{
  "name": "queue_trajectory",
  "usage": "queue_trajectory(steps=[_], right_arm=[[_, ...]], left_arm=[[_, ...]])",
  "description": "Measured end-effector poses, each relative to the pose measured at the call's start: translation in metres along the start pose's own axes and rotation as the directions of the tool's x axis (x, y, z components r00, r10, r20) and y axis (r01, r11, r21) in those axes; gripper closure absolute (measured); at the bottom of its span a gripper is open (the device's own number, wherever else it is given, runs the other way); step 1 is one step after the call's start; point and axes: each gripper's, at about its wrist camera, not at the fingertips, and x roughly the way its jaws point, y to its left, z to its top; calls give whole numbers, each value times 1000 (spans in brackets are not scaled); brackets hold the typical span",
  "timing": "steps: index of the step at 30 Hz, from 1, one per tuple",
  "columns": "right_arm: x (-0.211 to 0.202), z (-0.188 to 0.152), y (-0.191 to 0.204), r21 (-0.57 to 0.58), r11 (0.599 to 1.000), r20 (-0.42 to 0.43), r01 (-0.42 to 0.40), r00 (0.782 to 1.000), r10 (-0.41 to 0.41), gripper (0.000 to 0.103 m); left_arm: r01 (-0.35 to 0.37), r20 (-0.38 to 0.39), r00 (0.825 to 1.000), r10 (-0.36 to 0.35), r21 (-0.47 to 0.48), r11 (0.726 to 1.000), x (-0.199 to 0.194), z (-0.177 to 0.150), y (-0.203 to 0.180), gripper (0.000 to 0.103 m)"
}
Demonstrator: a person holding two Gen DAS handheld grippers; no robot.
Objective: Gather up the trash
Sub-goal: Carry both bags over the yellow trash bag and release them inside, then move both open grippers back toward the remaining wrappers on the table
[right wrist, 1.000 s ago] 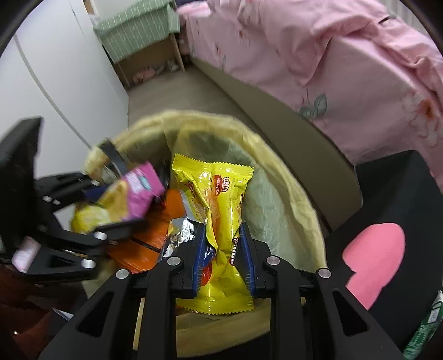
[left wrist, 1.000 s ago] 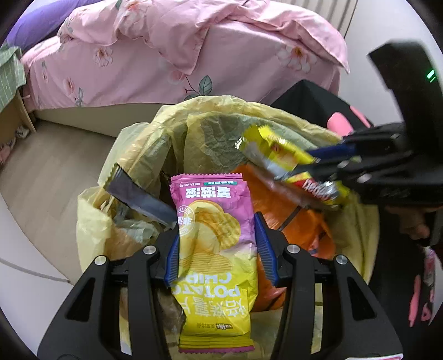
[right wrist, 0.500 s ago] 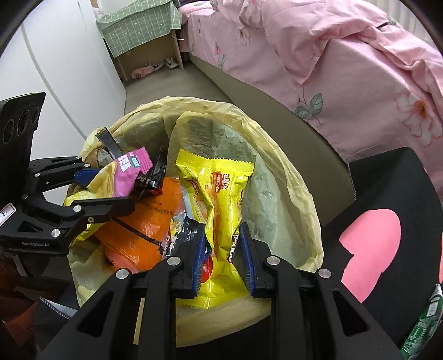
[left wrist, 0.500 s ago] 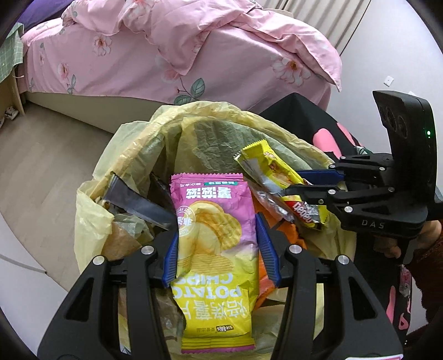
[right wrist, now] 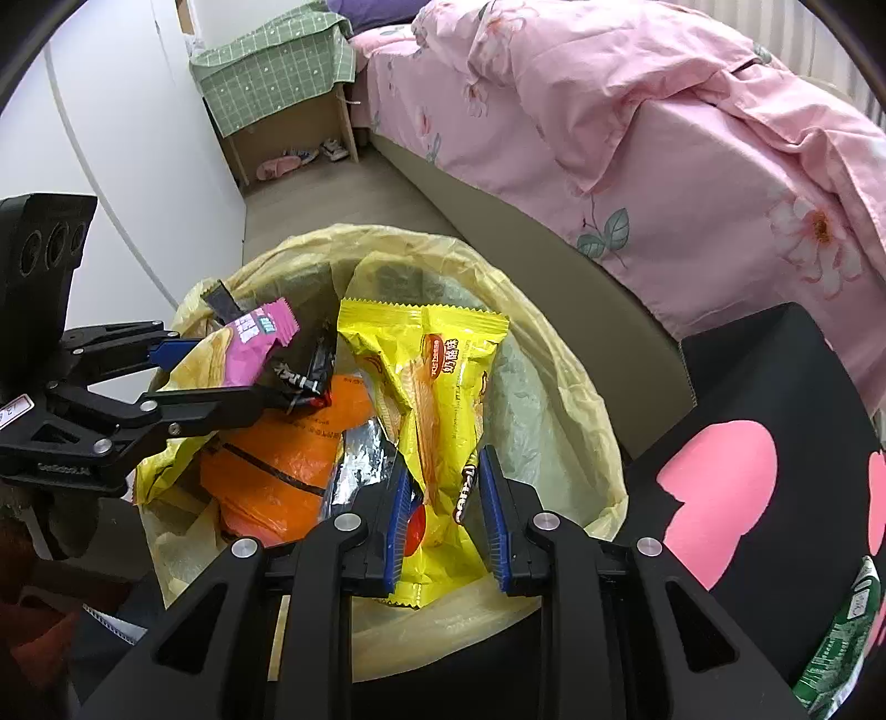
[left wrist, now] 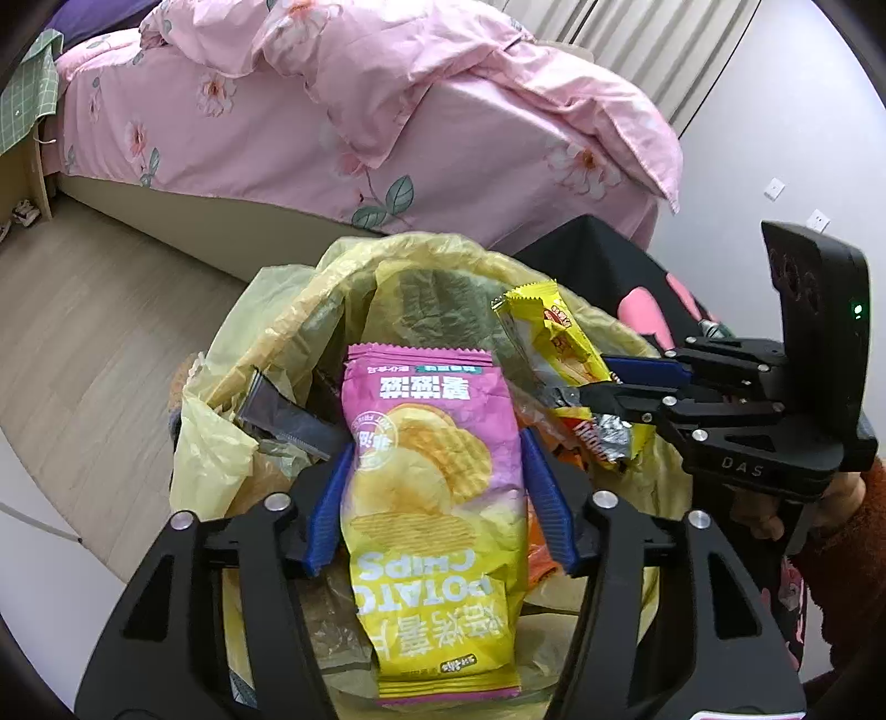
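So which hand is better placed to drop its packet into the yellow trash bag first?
Left. Left gripper jaws have just been opening, the pink chips packet loose above the trash bag. Right gripper clamps its yellow packet.

This is a bedroom in someone's home. A bed point(left wrist: 310, 138) fills most of the room, its pink flowered duvet point(right wrist: 637, 94) rumpled on top and a purple pillow point(right wrist: 365, 8) at the head. Beside it stands a small wooden nightstand point(right wrist: 288, 127) under a green checked cloth point(right wrist: 271, 72), with slippers point(right wrist: 279, 164) tucked underneath. The floor point(left wrist: 94, 321) is pale wood plank, the walls plain white with switches point(left wrist: 773, 189), and striped curtains point(left wrist: 653, 50) hang behind the bed.
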Motion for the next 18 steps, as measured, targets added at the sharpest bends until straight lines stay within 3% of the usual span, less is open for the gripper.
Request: queue_trajectory(steps=[4,7,9,11,18], right_arm=[[-5,0,-5,38,999,22,-25,999,24,77],[-11,-3,-9,61,998,41,-33,999,31,67],[-14,-4,-11,82,996,44,-40,998,37,53],[-19,-5,-12,98,994,52,-45,998,40,50],[-70,-15,-12,151,988,145,-13,989,-9,48]], left_arm=[[37,23,999,-37,-31,999,-8,3,2,40],[35,63,998,-32,-61,998,-20,6,4,31],[22,91,996,-16,-65,998,-28,9,3,29],[12,123,992,-3,-69,998,-38,13,3,28],[-16,246,969,28,-51,999,-77,25,-16,28]])
